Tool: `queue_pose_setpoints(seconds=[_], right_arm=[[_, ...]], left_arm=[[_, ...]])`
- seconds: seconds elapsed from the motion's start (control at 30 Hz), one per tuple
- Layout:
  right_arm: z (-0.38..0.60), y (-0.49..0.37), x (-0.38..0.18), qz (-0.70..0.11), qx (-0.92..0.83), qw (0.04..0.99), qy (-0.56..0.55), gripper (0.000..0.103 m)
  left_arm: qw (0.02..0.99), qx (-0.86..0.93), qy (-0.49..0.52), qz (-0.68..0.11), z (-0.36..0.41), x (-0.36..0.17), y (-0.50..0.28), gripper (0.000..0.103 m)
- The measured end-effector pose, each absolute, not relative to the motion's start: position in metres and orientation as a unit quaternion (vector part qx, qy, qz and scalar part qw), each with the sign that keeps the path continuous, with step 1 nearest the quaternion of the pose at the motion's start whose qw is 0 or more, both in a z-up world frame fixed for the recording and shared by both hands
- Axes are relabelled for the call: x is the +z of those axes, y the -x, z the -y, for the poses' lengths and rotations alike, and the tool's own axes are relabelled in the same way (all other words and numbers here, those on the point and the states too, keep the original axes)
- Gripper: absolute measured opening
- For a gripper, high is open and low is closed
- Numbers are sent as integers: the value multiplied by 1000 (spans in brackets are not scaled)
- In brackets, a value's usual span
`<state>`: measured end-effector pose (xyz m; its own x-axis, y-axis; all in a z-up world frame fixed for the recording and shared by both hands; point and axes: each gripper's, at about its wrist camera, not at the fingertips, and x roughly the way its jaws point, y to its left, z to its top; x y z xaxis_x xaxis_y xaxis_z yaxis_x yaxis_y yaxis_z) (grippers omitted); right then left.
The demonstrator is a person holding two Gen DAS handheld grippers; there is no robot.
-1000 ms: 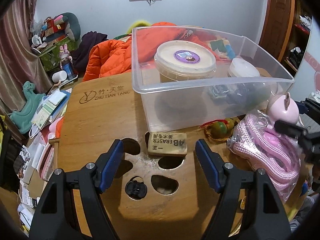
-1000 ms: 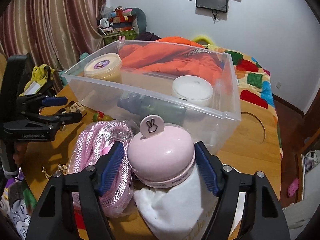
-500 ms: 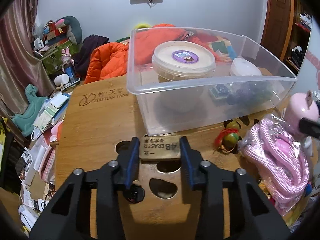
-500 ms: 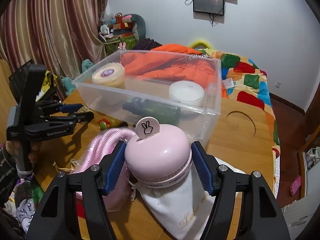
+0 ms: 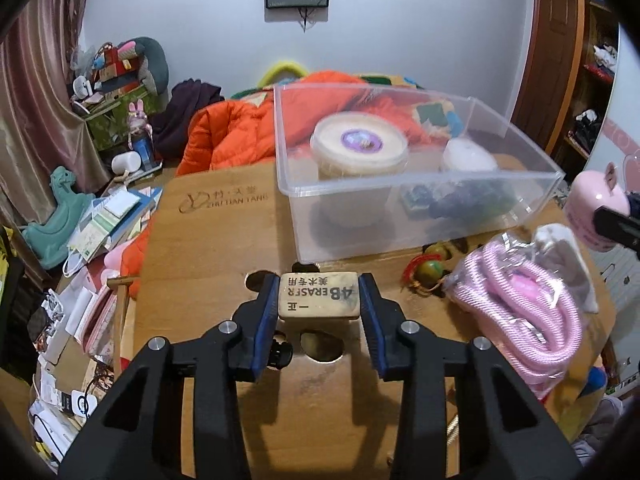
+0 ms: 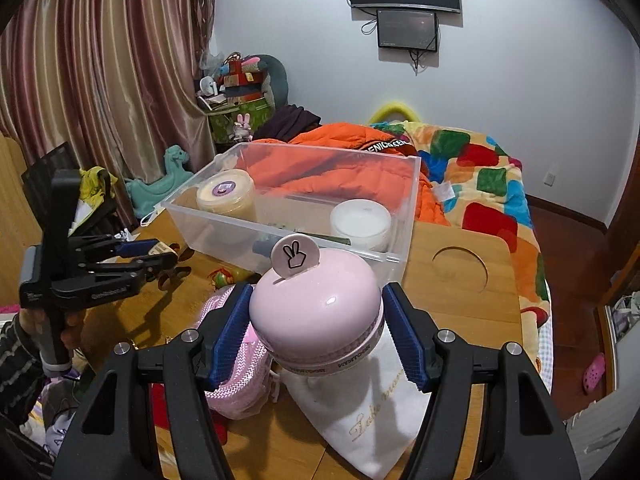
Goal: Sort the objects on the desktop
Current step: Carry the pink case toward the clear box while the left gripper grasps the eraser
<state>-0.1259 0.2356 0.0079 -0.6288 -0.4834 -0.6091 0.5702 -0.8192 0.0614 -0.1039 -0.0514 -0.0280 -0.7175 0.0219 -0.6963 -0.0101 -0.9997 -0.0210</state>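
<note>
My left gripper (image 5: 319,300) is shut on a tan 4B eraser (image 5: 319,295) and holds it above the wooden table (image 5: 208,248). My right gripper (image 6: 316,320) is shut on a round pink case (image 6: 316,312) with a V-sign tab, lifted above a white drawstring pouch (image 6: 368,412). The clear plastic bin (image 5: 416,188) stands ahead of the left gripper, holding a cream tub (image 5: 359,148), a white jar (image 5: 468,156) and dark items. The bin (image 6: 296,208) also shows in the right wrist view, beyond the pink case.
A bagged pink rope (image 5: 528,304) and a small red-and-green charm (image 5: 428,270) lie on the table right of the eraser. The tabletop has cut-out holes (image 5: 320,344). A bed with an orange jacket (image 6: 340,156) lies behind. Clutter fills the floor at left (image 5: 80,260).
My left gripper closed on the eraser and lifted it off the table. My right gripper closed on the pink case and raised it off the pouch.
</note>
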Motion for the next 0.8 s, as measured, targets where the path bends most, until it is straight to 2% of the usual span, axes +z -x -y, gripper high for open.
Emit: queue_pose_setpoints(seconds=[0.8], right_arm=[[-227,156,29,-65,-907,299,-289,63]], left_arm=[[45,955,294,15,30,41,108,39]])
